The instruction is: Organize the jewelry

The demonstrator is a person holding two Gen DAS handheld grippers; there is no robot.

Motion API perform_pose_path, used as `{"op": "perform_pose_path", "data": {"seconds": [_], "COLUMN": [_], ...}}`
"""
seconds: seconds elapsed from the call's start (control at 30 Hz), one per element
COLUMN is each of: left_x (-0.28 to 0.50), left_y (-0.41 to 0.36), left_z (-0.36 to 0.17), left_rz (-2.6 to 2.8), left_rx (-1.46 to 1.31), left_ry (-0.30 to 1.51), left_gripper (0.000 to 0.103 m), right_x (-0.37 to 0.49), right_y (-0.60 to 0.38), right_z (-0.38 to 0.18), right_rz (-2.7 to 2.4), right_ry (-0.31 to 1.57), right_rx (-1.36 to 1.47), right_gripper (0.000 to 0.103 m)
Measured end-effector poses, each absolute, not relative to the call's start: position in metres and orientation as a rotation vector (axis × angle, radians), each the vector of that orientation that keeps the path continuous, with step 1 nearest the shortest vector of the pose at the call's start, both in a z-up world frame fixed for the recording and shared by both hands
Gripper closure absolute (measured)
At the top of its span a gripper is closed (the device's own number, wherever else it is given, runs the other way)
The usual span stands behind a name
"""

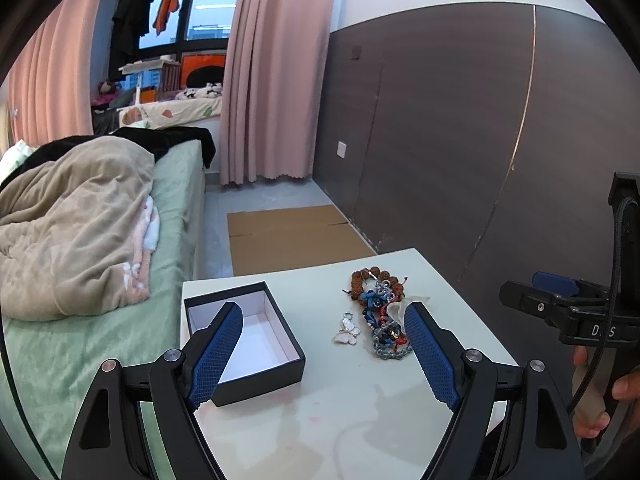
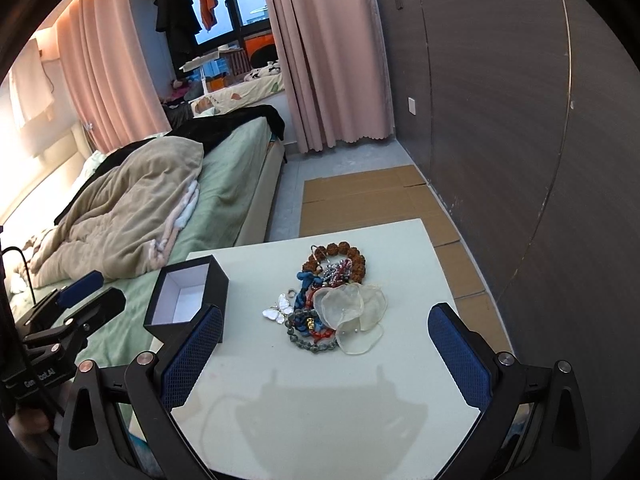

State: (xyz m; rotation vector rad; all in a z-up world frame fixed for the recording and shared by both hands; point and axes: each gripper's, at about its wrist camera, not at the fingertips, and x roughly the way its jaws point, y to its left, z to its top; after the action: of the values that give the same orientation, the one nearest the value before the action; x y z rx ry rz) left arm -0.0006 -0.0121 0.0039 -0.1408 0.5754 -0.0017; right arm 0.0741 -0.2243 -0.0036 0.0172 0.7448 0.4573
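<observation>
A heap of jewelry (image 1: 380,312) lies on the small white table (image 1: 360,400): a brown bead bracelet (image 2: 344,258), blue and red cords, a grey bead chain, a translucent white flower piece (image 2: 354,312). A white butterfly brooch (image 1: 347,330) lies just left of the heap, also in the right wrist view (image 2: 279,309). An open black box (image 1: 244,340) with a white inside stands empty at the table's left, also in the right wrist view (image 2: 186,300). My left gripper (image 1: 324,312) is open above the table's near part. My right gripper (image 2: 326,316) is open and empty, in front of the heap.
A bed (image 1: 80,240) with a beige blanket runs along the table's left side. Flattened cardboard (image 1: 292,236) lies on the floor beyond the table. A dark panelled wall (image 1: 460,140) stands to the right. Pink curtains (image 1: 272,80) hang at the far window.
</observation>
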Motion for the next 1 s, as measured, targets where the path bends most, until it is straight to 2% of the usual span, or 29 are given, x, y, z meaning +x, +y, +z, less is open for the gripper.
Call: {"op": "perform_pose_path", "data": {"seconds": [1.0], "left_x": [-0.0028], "left_y": [-0.0183], "left_z": [0.0067], "left_rz": [-0.03], "left_rx": [-0.142], "left_ry": [0.572], "left_gripper": [0.019], "right_x": [0.0744], "right_y": [-0.2228], "right_z": [-0.0035], "right_rz": [0.46], "right_ry": [0.74], "right_rx": [0.019], "right_gripper": [0.0]}}
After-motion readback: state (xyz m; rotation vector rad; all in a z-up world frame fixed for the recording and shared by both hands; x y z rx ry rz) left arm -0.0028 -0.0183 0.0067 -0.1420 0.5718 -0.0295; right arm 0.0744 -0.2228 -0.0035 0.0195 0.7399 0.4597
